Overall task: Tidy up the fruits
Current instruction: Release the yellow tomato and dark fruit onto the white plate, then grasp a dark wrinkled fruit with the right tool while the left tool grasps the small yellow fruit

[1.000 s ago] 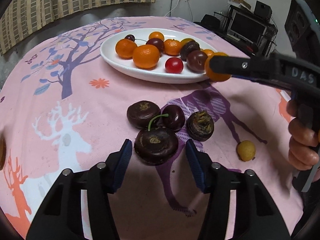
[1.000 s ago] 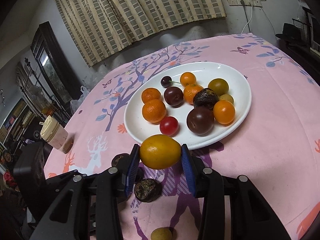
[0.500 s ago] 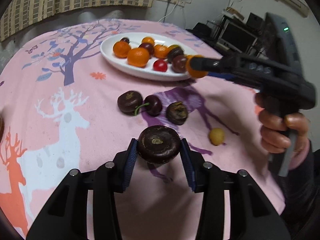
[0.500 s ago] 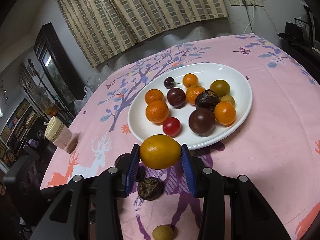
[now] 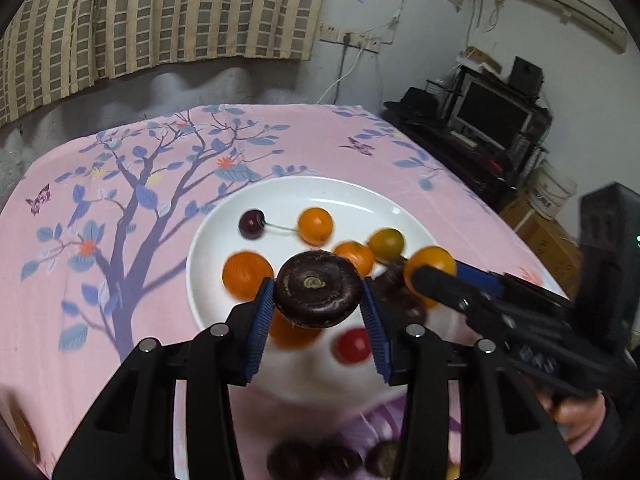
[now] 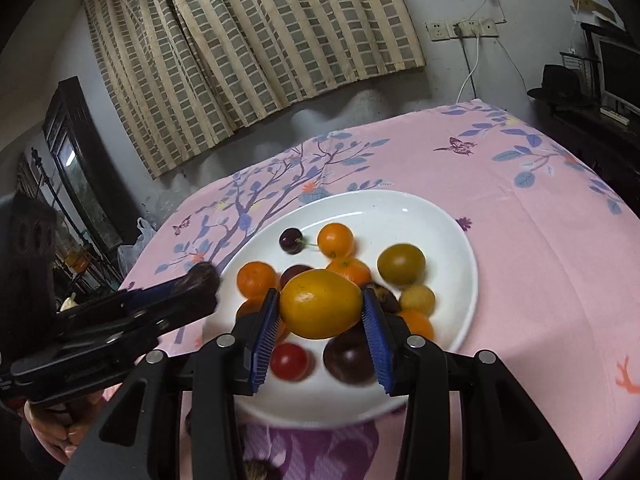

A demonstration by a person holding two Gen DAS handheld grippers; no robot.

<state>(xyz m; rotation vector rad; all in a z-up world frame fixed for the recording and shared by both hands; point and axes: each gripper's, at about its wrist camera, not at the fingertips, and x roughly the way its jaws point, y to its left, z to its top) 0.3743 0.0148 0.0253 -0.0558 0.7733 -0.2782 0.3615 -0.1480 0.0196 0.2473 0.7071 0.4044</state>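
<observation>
left gripper [image 5: 318, 312] angled down over plate [image 5: 224, 236] (pinching dark fruit [image 5: 318, 288]) | right gripper [image 6: 320, 322] likewise, pinching yellow fruit [image 6: 320, 303]

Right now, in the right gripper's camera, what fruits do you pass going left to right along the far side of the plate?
Dark cherry → small orange → greenish tomato, all on the white plate.

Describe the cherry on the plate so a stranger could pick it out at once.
Start at the white plate on the pink tablecloth. At its far side, left of a small orange fruit, lies the cherry. It is the only small, glossy, dark fruit with a thin stem, which points toward that orange.
</observation>
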